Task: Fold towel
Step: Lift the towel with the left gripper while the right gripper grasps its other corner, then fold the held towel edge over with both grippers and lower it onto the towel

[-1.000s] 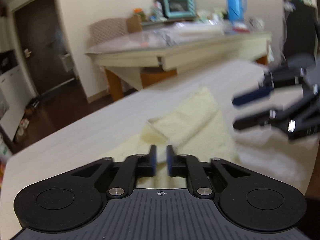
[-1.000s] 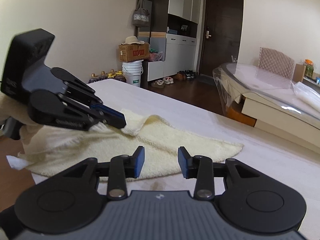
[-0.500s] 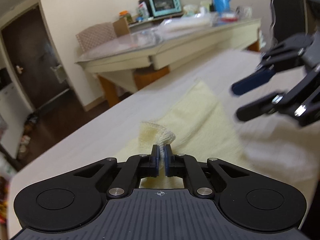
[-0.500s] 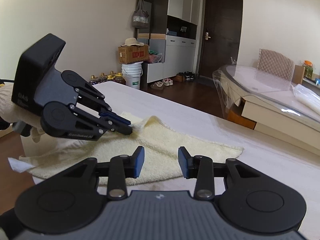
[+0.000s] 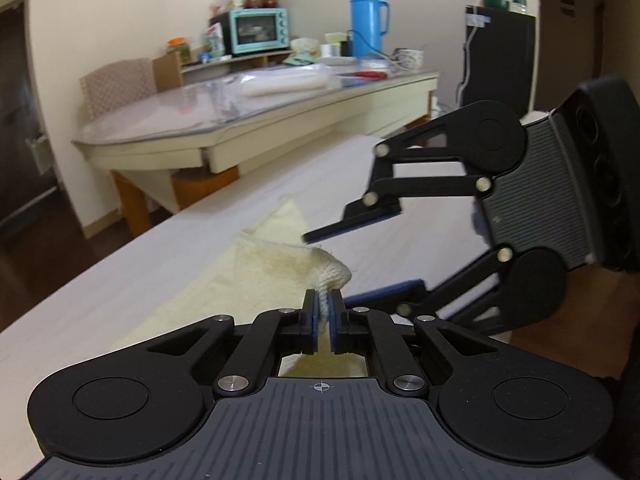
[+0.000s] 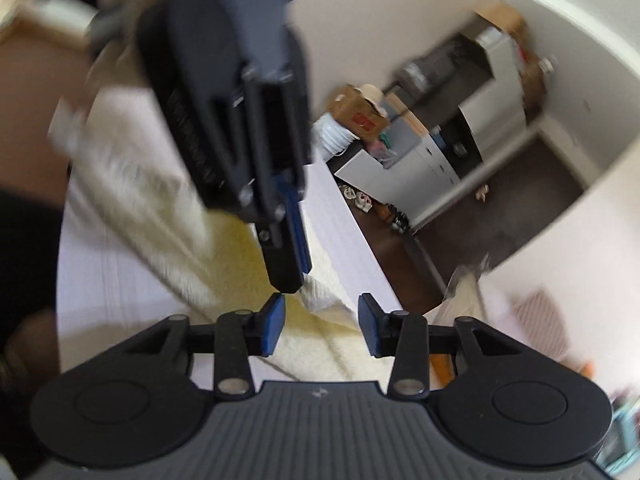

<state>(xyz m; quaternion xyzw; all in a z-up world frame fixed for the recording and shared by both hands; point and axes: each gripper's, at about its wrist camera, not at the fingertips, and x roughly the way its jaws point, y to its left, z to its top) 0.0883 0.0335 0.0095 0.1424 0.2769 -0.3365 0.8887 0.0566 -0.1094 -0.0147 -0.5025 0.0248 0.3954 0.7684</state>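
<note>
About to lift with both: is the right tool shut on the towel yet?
No, open. The right tool has bare pads with towel lying beneath, ungripped; only the left tool pinches a corner.

Left wrist cam is mounted behind the left gripper (image 5: pixel 324 314), aimed down along a white table (image 5: pixel 120 280) toward a far cluttered counter (image 5: pixel 256 120). Right wrist cam is rolled hard, blurred, set close over the towel (image 6: pixel 320 344). Both views share the towel (image 5: pixel 264 256) and table; each gripper is seen by the other's cam.
</note>
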